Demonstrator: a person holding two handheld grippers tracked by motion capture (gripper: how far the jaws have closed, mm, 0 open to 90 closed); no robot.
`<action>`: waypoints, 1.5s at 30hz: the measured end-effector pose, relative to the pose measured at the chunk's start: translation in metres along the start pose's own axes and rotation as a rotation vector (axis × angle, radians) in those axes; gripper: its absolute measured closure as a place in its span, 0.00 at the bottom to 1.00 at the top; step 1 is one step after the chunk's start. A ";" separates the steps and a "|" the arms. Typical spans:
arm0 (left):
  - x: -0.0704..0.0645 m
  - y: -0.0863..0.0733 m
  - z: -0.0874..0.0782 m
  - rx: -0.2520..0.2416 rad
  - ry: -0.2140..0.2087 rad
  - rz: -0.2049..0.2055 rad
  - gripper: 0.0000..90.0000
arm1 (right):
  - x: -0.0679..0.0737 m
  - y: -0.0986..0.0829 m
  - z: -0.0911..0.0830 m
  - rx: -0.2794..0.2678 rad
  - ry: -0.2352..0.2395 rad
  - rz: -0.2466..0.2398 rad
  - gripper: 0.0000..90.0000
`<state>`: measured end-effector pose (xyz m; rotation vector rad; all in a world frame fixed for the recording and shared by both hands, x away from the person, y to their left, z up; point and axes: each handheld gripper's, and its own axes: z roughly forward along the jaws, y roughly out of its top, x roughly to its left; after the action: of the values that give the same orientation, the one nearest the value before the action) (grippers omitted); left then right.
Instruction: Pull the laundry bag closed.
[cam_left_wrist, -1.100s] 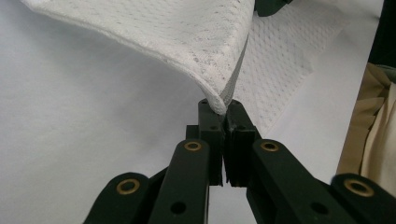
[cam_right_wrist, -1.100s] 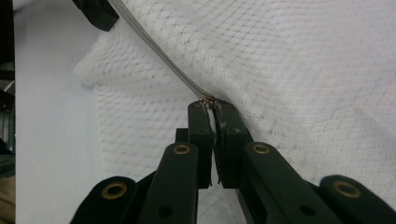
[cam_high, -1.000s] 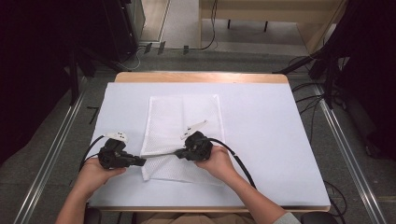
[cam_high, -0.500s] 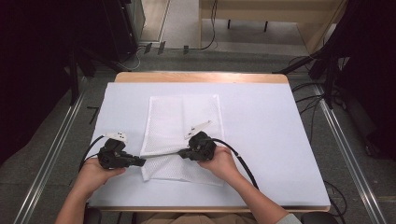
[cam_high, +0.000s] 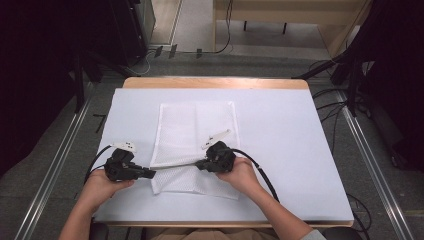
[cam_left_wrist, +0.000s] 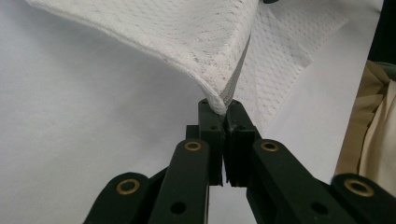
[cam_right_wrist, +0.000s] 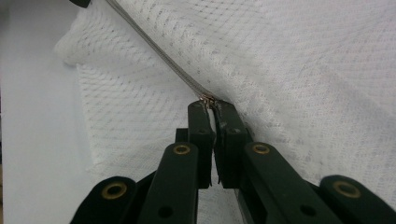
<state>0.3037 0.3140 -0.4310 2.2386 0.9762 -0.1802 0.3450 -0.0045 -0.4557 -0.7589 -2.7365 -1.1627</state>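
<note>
A white mesh bag (cam_high: 195, 130) lies flat in the middle of the white-covered table (cam_high: 290, 140). Its near part is lifted, and a grey zipper (cam_high: 175, 166) is stretched taut between my two grippers. My left gripper (cam_high: 151, 173) is at the front left, shut on the bag's corner (cam_left_wrist: 219, 100) at the zipper's end. In the left gripper view the mesh (cam_left_wrist: 187, 32) rises away from the left gripper (cam_left_wrist: 223, 106). My right gripper (cam_high: 199, 164) is shut on the small metal zipper pull (cam_right_wrist: 208, 99). In the right gripper view the zipper (cam_right_wrist: 159, 51) runs up and left from the right gripper (cam_right_wrist: 211, 106).
The table's wooden edge (cam_high: 215, 82) shows at the far side. Metal rails (cam_high: 55, 165) run along both sides of the table on the floor. Black stands and cables (cam_high: 345, 75) sit beyond the far corners. Bare white cover lies to the right of the bag.
My right gripper has shifted slightly to the right with the zipper pull. The left gripper has stayed in place on the corner.
</note>
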 end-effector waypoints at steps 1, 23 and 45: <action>0.000 0.000 0.000 0.001 0.001 0.002 0.98 | 0.000 0.000 0.000 -0.002 0.001 -0.004 0.98; 0.001 -0.002 -0.002 -0.001 0.003 -0.006 0.98 | -0.004 -0.006 -0.013 0.008 -0.021 -0.015 0.98; 0.001 -0.002 -0.002 0.005 -0.006 0.000 0.98 | -0.011 -0.016 -0.029 0.020 -0.038 0.015 0.98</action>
<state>0.3027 0.3167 -0.4314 2.2416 0.9740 -0.1899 0.3440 -0.0383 -0.4487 -0.8056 -2.7643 -1.1273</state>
